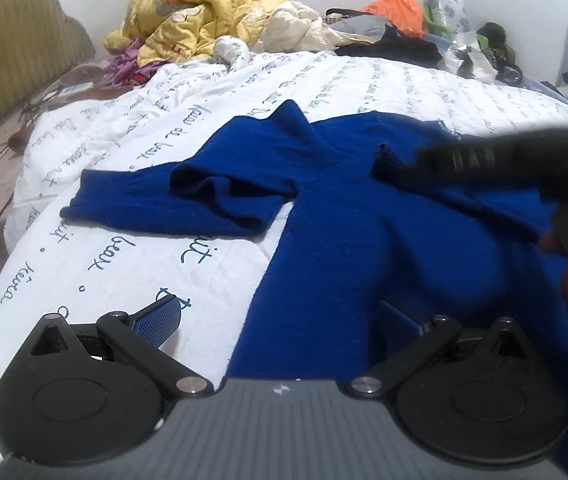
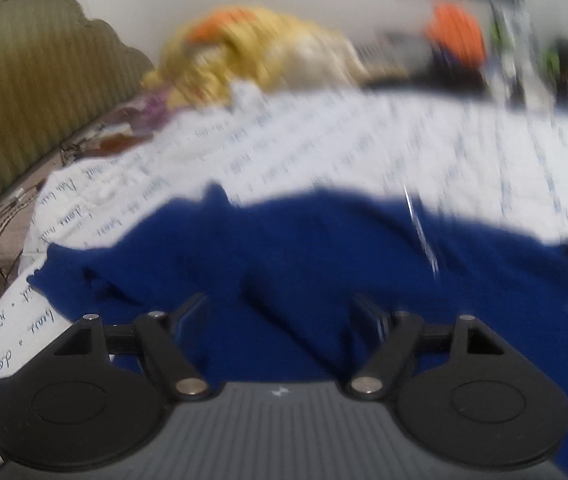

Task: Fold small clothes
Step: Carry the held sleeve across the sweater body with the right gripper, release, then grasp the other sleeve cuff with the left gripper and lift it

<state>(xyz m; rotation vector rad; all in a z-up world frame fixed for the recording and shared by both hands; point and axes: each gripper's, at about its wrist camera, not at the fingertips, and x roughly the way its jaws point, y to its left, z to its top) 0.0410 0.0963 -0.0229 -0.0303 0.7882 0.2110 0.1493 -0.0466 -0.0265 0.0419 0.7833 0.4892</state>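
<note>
Sweater (image 1: 363, 216), deep blue, lies spread on the white quilt (image 1: 132, 264) printed with script, one sleeve stretched out to the left; left gripper (image 1: 280, 312) hovers over the sweater's near hem with its jaws wide apart, gripping nothing; right gripper (image 2: 280, 308) sits low over the blue cloth, jaws apart, cloth beneath them but not pinched; its view is blurred; yellow bedding (image 1: 204, 12) is heaped at the far end.
</note>
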